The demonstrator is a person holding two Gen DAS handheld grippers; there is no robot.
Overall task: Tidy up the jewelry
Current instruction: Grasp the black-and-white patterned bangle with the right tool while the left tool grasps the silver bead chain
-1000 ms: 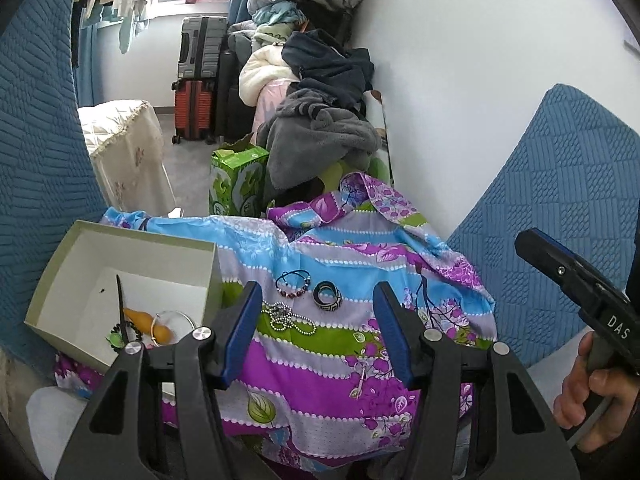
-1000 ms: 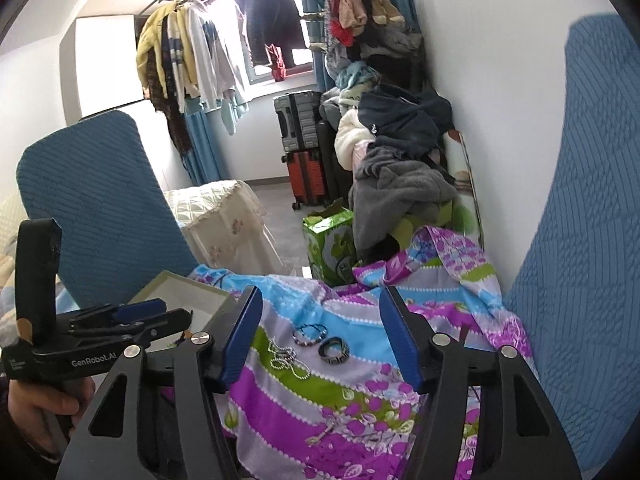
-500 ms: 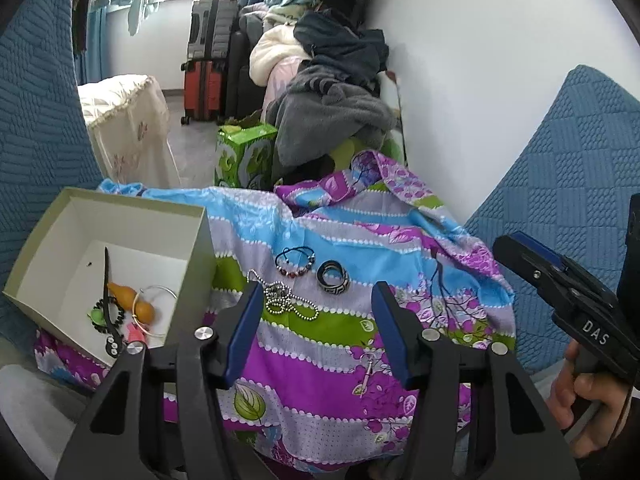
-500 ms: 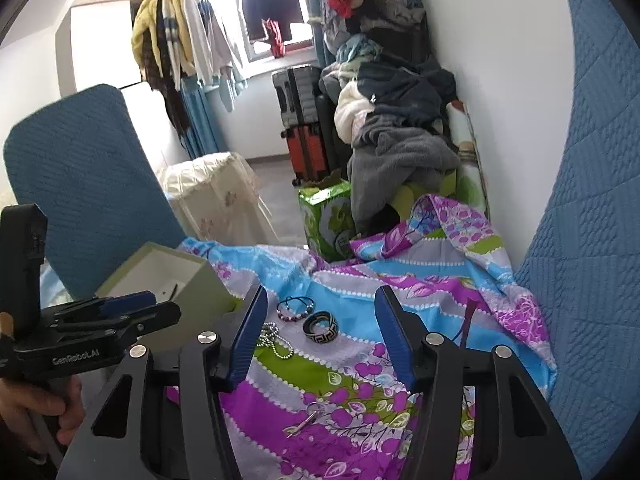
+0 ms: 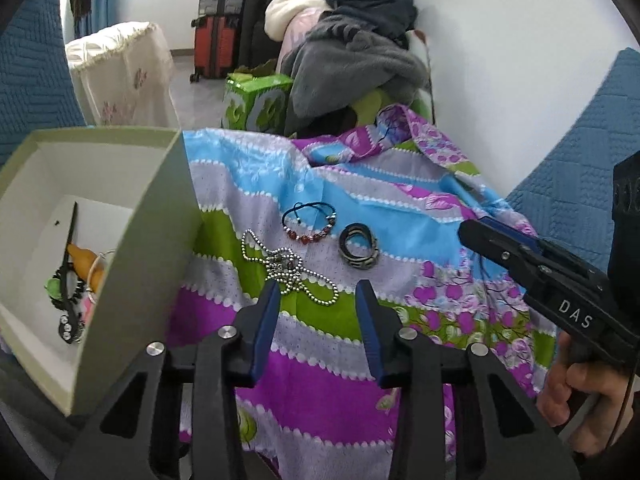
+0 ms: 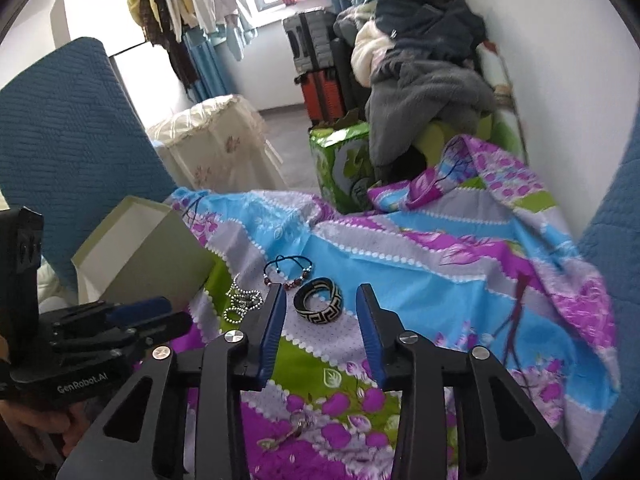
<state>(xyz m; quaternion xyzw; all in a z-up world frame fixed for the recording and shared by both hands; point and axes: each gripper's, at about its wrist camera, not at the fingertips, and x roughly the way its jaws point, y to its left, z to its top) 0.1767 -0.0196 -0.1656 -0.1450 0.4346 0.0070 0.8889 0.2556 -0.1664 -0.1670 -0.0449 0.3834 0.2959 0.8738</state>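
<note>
Silver bead chain [image 5: 288,266], patterned bangle [image 6: 319,305], bead bracelet [image 5: 309,222], floral cloth [image 5: 320,344]

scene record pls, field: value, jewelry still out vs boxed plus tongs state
surface: striped floral cloth
box: open pale box, left of the loose jewelry
in box: orange piece, thin ring, black strap, green bit
loose on cloth: bead chain; beaded bracelet; patterned bangle
left tongs: closing, nothing between, aimed at bead chain
right tongs: closing, nothing gripped, bangle just ahead
also on cloth: small key-like metal piece, unclear
</note>
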